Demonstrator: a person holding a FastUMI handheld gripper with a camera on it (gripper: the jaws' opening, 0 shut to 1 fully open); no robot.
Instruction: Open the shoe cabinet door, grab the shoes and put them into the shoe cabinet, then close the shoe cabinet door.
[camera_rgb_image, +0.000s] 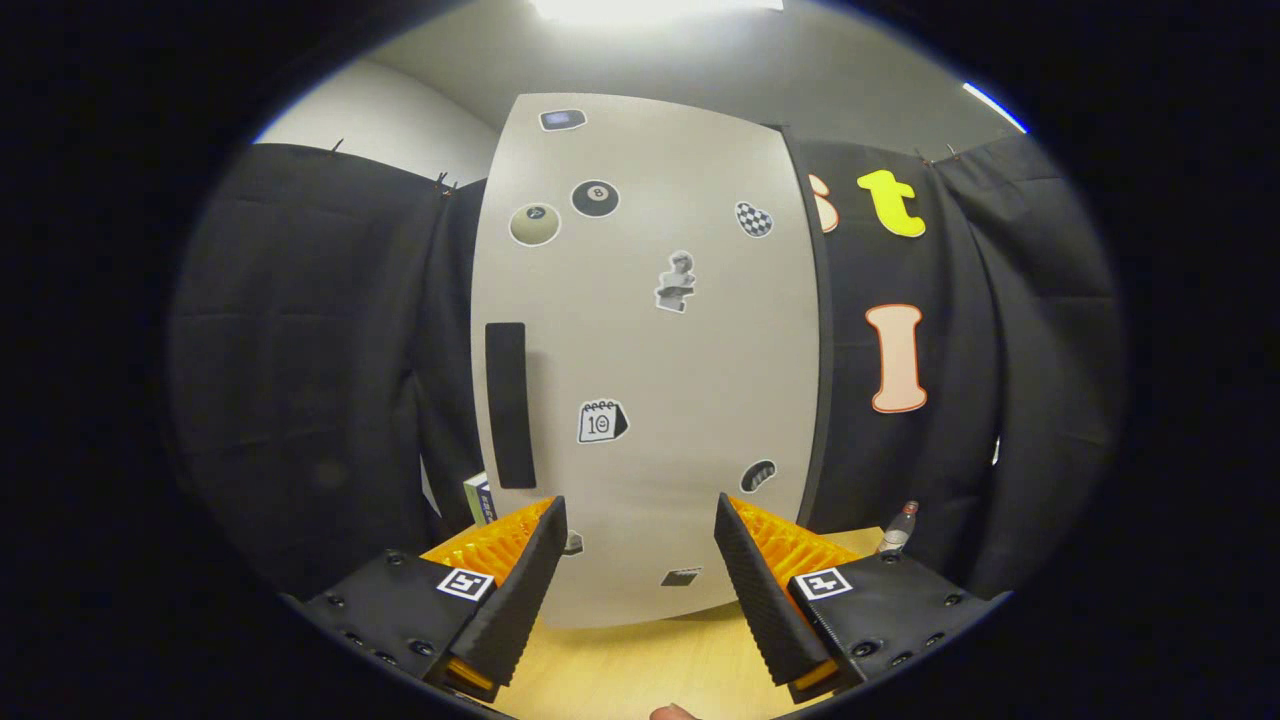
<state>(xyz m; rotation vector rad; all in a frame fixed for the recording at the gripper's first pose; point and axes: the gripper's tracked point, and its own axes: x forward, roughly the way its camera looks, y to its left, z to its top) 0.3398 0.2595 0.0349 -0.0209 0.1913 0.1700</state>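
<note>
The shoe cabinet (650, 350) stands upright on a light wooden tabletop (640, 665), its door (690, 400) shut: a tall, smooth, matte off-white panel with rounded corners, carrying assorted flat stickers (602, 421) (billiard balls, a checkered heart, a small calendar among them) and a dark, narrow, vertical rectangular handle (508, 404) near its left edge. The gripper (640, 545) is spread wide and holds nothing, its ribbed, wedge-shaped fingers (525, 590) flanking the lower part of the door, which lies just ahead of and between them, apparently without contact. A clear bottle (897, 530) stands on the table beyond the right finger, beside the cabinet.
</note>
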